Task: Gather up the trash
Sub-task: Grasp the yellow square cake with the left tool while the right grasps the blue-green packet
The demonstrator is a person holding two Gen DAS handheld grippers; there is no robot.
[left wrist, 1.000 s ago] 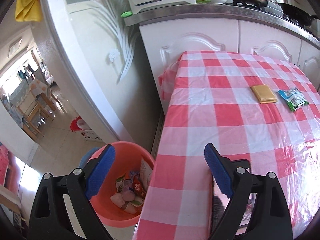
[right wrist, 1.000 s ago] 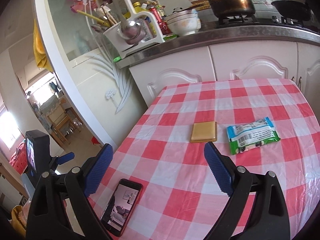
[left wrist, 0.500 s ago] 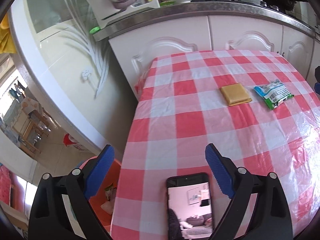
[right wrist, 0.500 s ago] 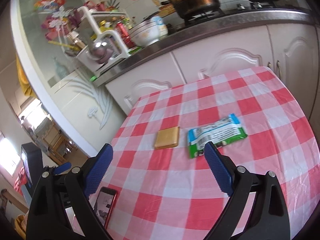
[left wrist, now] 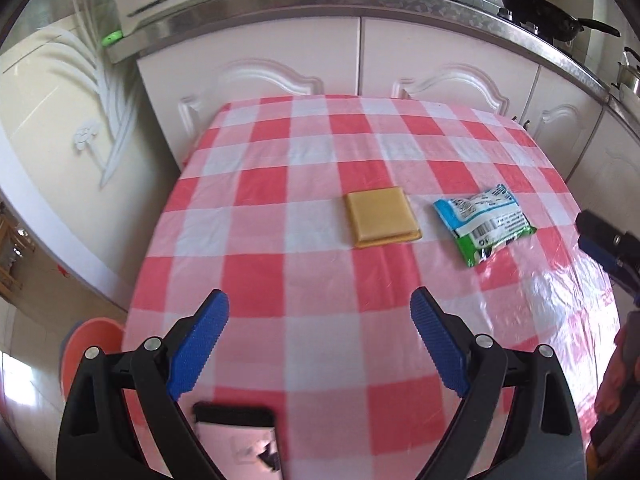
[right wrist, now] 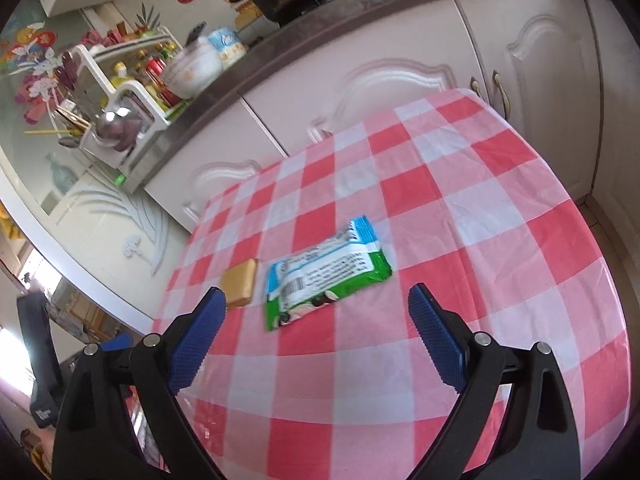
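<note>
Left wrist view now faces the red-and-white checked tablecloth (left wrist: 304, 240) squarely; a second ago it looked down at the orange plastic bin (left wrist: 90, 344), now only a sliver at the near left. The left gripper (left wrist: 320, 316) hangs spread and empty above the black smartphone (left wrist: 236, 432). The right gripper (right wrist: 316, 312), likewise spread and empty, has closed in on the green, blue and white snack wrapper (right wrist: 326, 274). The wrapper lies flat mid-table, its long axis running left-near to right-far, just right of a flat tan square packet (left wrist: 382, 222).
</note>
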